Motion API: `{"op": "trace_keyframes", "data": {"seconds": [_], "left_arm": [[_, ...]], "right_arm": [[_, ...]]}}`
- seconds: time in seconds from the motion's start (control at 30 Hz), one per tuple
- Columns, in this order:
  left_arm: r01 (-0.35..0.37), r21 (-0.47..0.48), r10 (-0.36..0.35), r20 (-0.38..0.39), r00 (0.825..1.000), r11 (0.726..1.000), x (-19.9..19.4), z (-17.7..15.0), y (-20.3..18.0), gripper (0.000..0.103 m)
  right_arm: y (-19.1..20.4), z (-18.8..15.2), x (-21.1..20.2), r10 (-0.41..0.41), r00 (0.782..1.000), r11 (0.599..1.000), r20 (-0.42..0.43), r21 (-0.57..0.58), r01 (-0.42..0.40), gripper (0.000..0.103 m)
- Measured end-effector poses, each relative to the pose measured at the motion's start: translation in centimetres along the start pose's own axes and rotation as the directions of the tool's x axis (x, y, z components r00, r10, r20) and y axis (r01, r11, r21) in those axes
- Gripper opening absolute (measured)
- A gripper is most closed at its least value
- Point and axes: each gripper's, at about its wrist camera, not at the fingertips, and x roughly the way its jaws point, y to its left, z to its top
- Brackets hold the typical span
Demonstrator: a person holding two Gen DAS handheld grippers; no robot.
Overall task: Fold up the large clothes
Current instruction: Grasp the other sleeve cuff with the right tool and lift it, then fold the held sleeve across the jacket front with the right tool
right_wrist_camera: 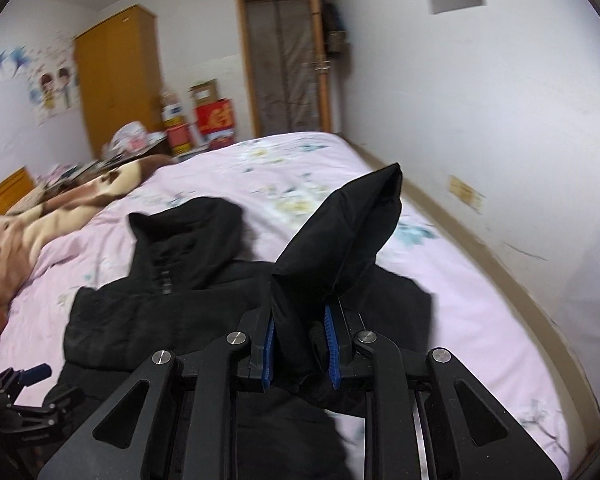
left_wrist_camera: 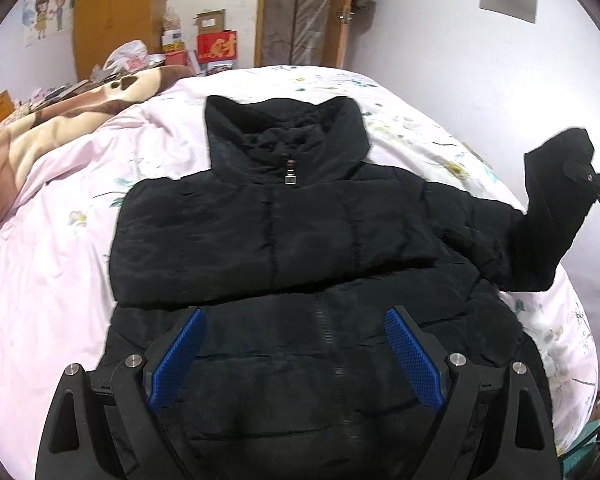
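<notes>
A black puffer jacket (left_wrist_camera: 300, 240) lies front up on the bed, collar away from me, its left sleeve folded across the chest. My left gripper (left_wrist_camera: 296, 332) is open and empty, hovering over the jacket's lower front by the zipper. My right gripper (right_wrist_camera: 300, 340) is shut on the jacket's right sleeve (right_wrist_camera: 340, 236) and holds the cuff lifted above the bed; in the left wrist view the raised sleeve (left_wrist_camera: 556, 200) shows at the far right with the right gripper (left_wrist_camera: 580, 174) behind it. The jacket body (right_wrist_camera: 172, 280) lies to the left below it.
The bed has a pink floral sheet (left_wrist_camera: 60, 260). A brown and cream blanket (left_wrist_camera: 40, 136) lies bunched at the left. A white wall (right_wrist_camera: 480, 140) runs close along the bed's right side. Boxes (left_wrist_camera: 216, 44), a wardrobe (left_wrist_camera: 116, 12) and a door (left_wrist_camera: 300, 12) stand beyond the bed.
</notes>
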Motion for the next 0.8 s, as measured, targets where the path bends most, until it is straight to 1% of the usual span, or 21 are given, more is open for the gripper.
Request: {"op": "trace_keyframes", "data": {"seconds": [0.07,0.27,0.3,0.4,0.5,0.63,0.7,0.8], "left_arm": [[-0.013,-0.014,0.013,0.001,1.000,1.000,0.1,0.1,1.4,0.091],[-0.038,-0.049,0.039,0.007,0.999,0.998,0.3,0.4,4.8,0.091],[-0.043,-0.059,0.043,0.005,0.999,0.997,0.4,0.4,5.5,0.091],[-0.051,-0.084,0.051,0.002,0.999,0.995,0.7,0.3,7.1,0.091],[-0.049,-0.109,0.048,-0.009,0.999,0.993,1.3,0.1,8.6,0.091],[-0.020,-0.144,0.016,-0.023,1.000,0.989,2.1,-0.1,10.0,0.091],[-0.023,-0.150,0.019,-0.023,1.000,0.988,2.3,0.0,10.4,0.091],[-0.015,-0.173,0.011,-0.019,1.000,0.985,2.6,0.3,11.0,0.091]], "right_arm": [[1.6,0.2,0.9,0.024,1.000,0.999,-0.009,-0.022,-0.024,0.021],[8.2,0.6,4.6,0.117,0.992,0.988,-0.055,-0.094,-0.122,0.021],[9.4,0.3,5.3,0.136,0.988,0.985,-0.068,-0.101,-0.142,0.021],[11.4,-0.7,6.8,0.172,0.980,0.978,-0.104,-0.100,-0.182,0.021],[13.4,-2.5,8.8,0.206,0.964,0.969,-0.165,-0.100,-0.225,0.021],[15.2,-4.5,11.0,0.213,0.951,0.964,-0.223,-0.108,-0.241,0.021],[15.8,-4.9,11.8,0.200,0.950,0.966,-0.241,-0.113,-0.232,0.021],[16.2,-5.2,12.5,0.210,0.941,0.963,-0.265,-0.113,-0.246,0.025]]}}
